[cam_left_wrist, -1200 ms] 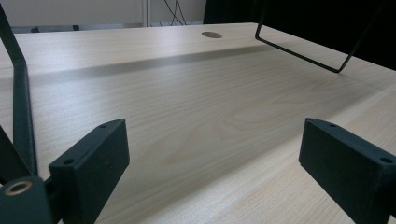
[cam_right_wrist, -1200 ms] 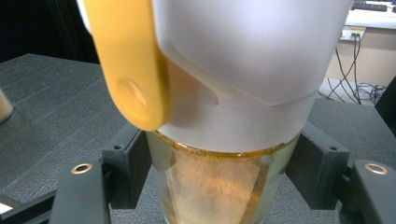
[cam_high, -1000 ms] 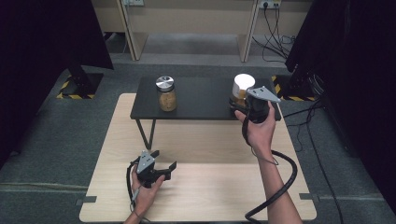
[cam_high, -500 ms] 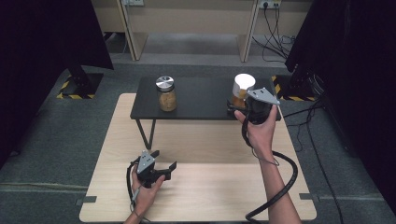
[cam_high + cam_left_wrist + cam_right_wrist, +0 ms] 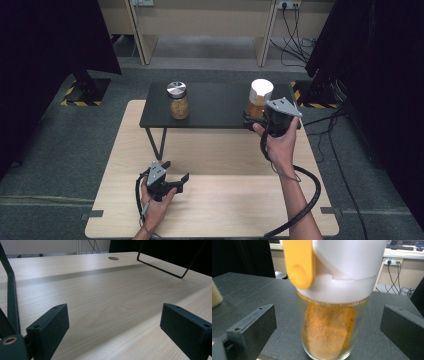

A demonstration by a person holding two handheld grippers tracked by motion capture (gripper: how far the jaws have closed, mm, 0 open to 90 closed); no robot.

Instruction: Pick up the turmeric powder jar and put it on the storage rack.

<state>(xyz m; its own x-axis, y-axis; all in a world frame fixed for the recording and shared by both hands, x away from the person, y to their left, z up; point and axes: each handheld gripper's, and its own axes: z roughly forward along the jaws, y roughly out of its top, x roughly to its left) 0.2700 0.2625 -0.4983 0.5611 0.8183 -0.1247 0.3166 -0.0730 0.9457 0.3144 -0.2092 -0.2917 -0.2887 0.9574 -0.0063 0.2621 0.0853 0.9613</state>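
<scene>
A glass jar of orange powder (image 5: 259, 102) (image 5: 332, 330) with a white lid and a yellow tab stands upright at the right end of the small black table (image 5: 215, 107). My right gripper (image 5: 252, 119) (image 5: 329, 332) is open, its jaws either side of the jar's glass body and apart from it. A second jar (image 5: 178, 100) with a silver lid and tan contents stands at the black table's left. My left gripper (image 5: 175, 177) (image 5: 115, 325) is open low over the wooden table (image 5: 220, 200) with nothing between its jaws.
The black table stands on thin wire legs (image 5: 162, 267) on the far half of the wooden table. A round hole (image 5: 113, 258) is in the wooden top. Cables (image 5: 300, 30) lie on the floor at the back right.
The right gripper has crept slightly closer to the orange jar. The left gripper has not moved.
</scene>
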